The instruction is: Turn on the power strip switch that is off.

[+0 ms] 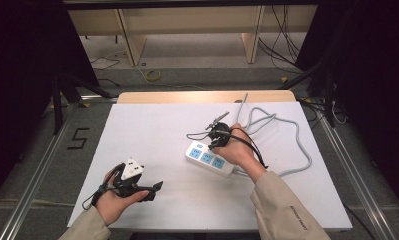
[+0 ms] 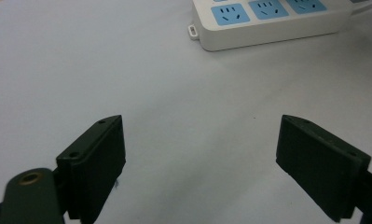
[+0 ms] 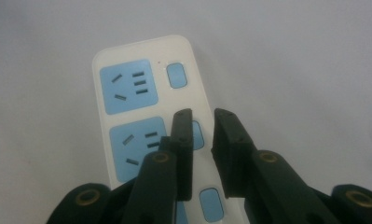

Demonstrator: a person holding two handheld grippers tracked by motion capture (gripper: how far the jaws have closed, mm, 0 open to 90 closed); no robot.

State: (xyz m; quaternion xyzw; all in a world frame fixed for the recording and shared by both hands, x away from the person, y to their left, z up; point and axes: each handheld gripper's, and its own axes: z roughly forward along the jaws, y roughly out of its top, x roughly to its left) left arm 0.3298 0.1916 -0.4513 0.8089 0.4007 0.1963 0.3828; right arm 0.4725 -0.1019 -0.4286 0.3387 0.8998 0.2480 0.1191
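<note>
Overhead and gripper views sharing power strip (image 1: 209, 158)

Your right gripper (image 1: 218, 134) sits over the far end of the white power strip (image 1: 209, 158), jaws pointing down at its blue sockets; how wide they stand can't be made out from up here. The strip's grey cable (image 1: 287, 135) loops away behind your right hand (image 1: 239, 147). Your left gripper (image 1: 154, 189) rests low on the white table (image 1: 152, 130), well apart from the strip, pointing across toward your right arm's sleeve (image 1: 282, 210).
</note>
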